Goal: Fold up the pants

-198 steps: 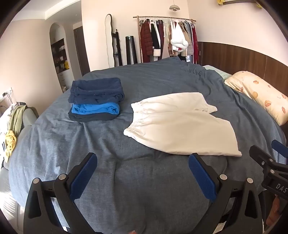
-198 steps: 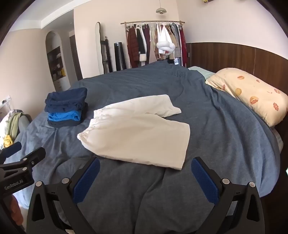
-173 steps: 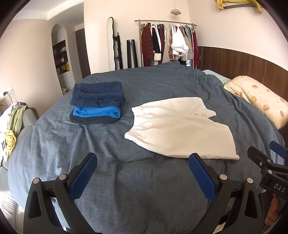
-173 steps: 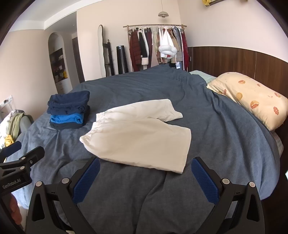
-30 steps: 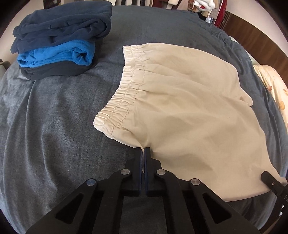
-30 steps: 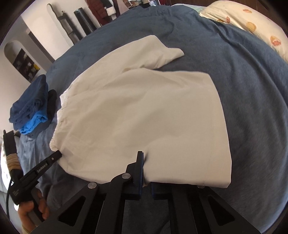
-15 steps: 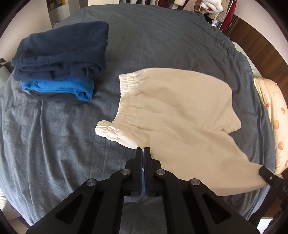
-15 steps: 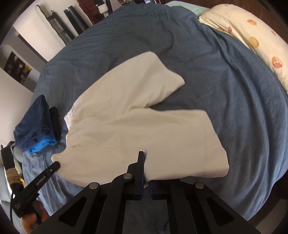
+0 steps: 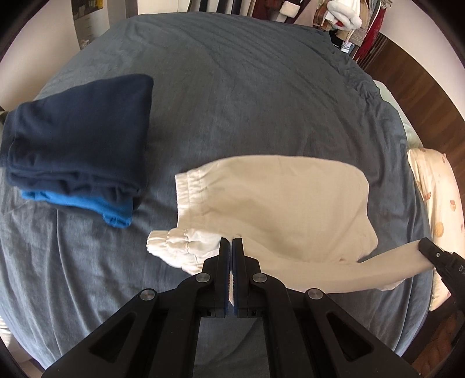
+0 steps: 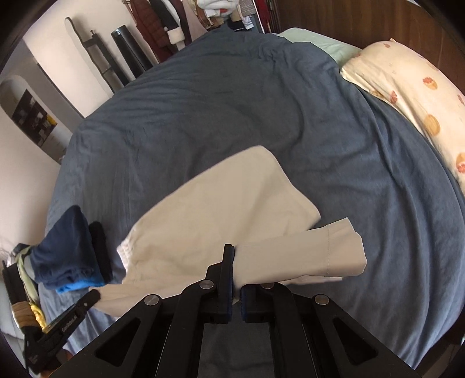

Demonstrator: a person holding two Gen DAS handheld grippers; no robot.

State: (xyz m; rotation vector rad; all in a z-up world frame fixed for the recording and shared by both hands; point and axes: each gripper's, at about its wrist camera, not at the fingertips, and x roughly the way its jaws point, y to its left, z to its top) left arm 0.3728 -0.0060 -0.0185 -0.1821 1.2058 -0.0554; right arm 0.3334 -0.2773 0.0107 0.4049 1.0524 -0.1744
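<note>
Cream shorts (image 9: 279,200) with an elastic waistband lie on the blue-grey bedcover; they also show in the right wrist view (image 10: 221,215). My left gripper (image 9: 231,242) is shut on the near edge of the shorts by the waistband. My right gripper (image 10: 237,261) is shut on the near leg's edge close to its hem. Both hold the near leg lifted above the far leg, which lies flat. The right gripper also shows at the right edge of the left wrist view (image 9: 436,256), and the left gripper shows at lower left in the right wrist view (image 10: 87,299).
A stack of folded navy and bright blue clothes (image 9: 78,145) sits left of the shorts. A cream flowered pillow (image 10: 407,87) lies at the right by a wooden headboard. A clothes rack (image 9: 343,17) stands beyond the bed. The bedcover (image 9: 247,96) spreads behind the shorts.
Both grippers closed on the near edge of the shorts and have lifted it up and towards the far side. The near leg now hangs over the far leg.
</note>
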